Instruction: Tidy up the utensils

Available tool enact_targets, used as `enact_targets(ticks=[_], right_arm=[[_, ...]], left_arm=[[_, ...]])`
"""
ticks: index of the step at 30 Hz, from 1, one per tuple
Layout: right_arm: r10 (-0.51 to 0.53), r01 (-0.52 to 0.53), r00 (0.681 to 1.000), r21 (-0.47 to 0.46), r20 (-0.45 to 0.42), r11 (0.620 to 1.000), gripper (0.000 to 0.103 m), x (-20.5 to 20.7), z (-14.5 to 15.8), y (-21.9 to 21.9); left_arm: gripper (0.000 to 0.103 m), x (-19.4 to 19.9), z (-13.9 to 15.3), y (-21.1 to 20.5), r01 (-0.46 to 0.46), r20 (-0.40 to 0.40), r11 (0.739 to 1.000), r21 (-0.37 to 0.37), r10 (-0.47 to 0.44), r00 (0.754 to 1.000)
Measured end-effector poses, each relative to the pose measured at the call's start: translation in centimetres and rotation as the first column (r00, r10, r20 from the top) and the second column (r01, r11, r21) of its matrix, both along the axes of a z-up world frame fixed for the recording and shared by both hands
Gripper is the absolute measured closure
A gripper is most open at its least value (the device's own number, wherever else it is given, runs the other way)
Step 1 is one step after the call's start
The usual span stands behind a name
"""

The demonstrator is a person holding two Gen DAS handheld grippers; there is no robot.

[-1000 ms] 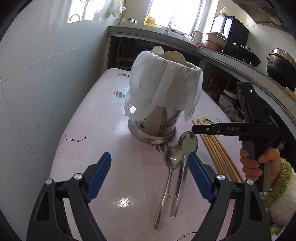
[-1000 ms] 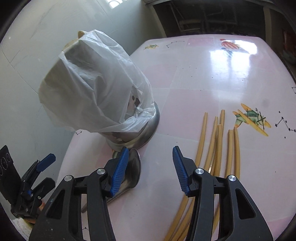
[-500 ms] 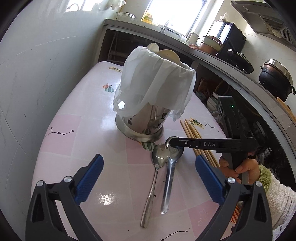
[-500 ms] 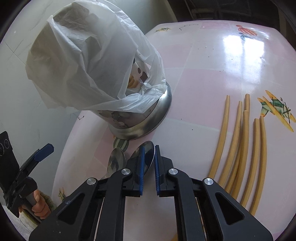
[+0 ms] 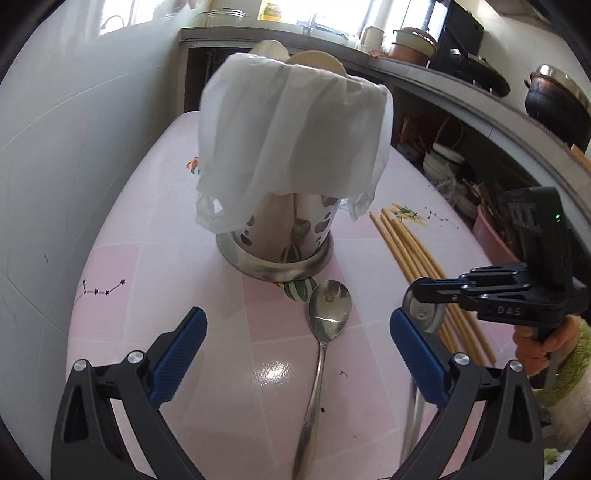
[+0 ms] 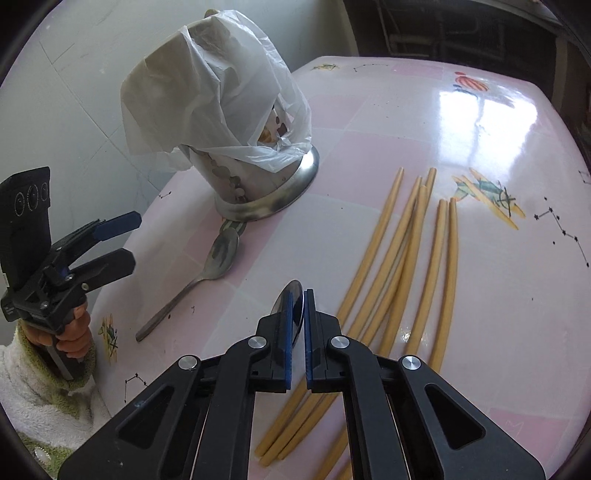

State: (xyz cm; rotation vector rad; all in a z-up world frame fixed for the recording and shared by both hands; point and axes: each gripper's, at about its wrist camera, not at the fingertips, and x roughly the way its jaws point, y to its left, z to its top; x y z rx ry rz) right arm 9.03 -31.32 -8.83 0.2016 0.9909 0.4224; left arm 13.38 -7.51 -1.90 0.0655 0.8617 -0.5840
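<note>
Right hand-held gripper (image 6: 297, 321) clenched on a spoon (image 6: 291, 295) above the pink tabletop (image 6: 480, 295).
The left hand-held gripper (image 5: 298, 345) hangs released, jaws wide; a second spoon (image 5: 327, 306) lies between them, its bowl near the bag-covered metal utensil holder (image 5: 284, 236) ahead. Chopsticks (image 6: 406, 258) lie just right of the right hand-held gripper.

Bright window (image 5: 317, 11) daylight; glare on table (image 6: 487, 107) (fisheye-bent edges); slight blur.
</note>
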Motion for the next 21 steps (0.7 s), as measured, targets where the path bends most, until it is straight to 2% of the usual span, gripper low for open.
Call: enact_targets(ticks=[1, 2, 4, 5, 6, 7, 9, 15, 19, 21], right_arm=[[-0.009, 0.009, 1.000, 0.011, 0.000, 1.000, 0.099, -0.3, 0.0, -0.2], [-0.017, 0.017, 1.000, 0.023, 0.000, 1.000, 0.099, -0.1, -0.1, -0.5], [-0.026, 0.026, 1.000, 0.046, -0.004, 0.999, 0.099, 1.8, -0.5, -1.0], [-0.028, 0.029, 1.000, 0.053, -0.005, 0.998, 0.099, 1.8, -0.5, -1.2], [-0.030, 0.030, 1.000, 0.057, -0.006, 0.998, 0.099, 1.9, -0.6, -1.3], [-0.030, 0.030, 1.000, 0.059, -0.005, 0.998, 0.099, 1.8, -0.3, -1.6], [-0.027, 0.027, 1.000, 0.057, -0.002, 0.998, 0.099, 2.0, 0.0, -1.5], [-0.018, 0.018, 1.000, 0.054, 0.005, 0.998, 0.099, 2.5, -0.1, -1.2], [-0.013, 0.013, 1.000, 0.056, 0.004, 0.998, 0.099, 2.8, -0.2, -1.1], [-0.010, 0.010, 1.000, 0.056, 0.005, 0.998, 0.099, 3.0, -0.2, -1.0]], left_arm=[[0.008, 0.1, -0.1, -0.7, 0.016, 0.014, 1.000, 0.021, -0.016, 1.000], [0.014, 0.2, -0.2, -1.3, 0.036, 0.026, 0.999, 0.041, -0.037, 0.999], [0.023, 0.7, -0.6, -2.4, 0.060, 0.037, 0.995, 0.076, -0.063, 0.997], [0.035, 1.0, -0.9, -2.9, 0.073, 0.034, 0.993, 0.089, -0.077, 0.996], [0.041, 1.2, -1.1, -3.4, 0.087, 0.026, 0.991, 0.099, -0.090, 0.996], [0.044, 1.4, -1.3, -3.8, 0.101, 0.019, 0.989, 0.108, -0.103, 0.994], [0.056, 1.7, -1.9, -4.5, 0.122, 0.016, 0.983, 0.136, -0.125, 0.992], [0.079, 1.7, -3.3, -6.0, 0.154, -0.001, 0.965, 0.210, -0.158, 0.988], [0.083, 1.6, -3.4, -6.0, 0.142, 0.009, 0.965, 0.221, -0.147, 0.989], [0.091, 1.7, -3.5, -5.8, 0.136, 0.003, 0.965, 0.224, -0.140, 0.990]])
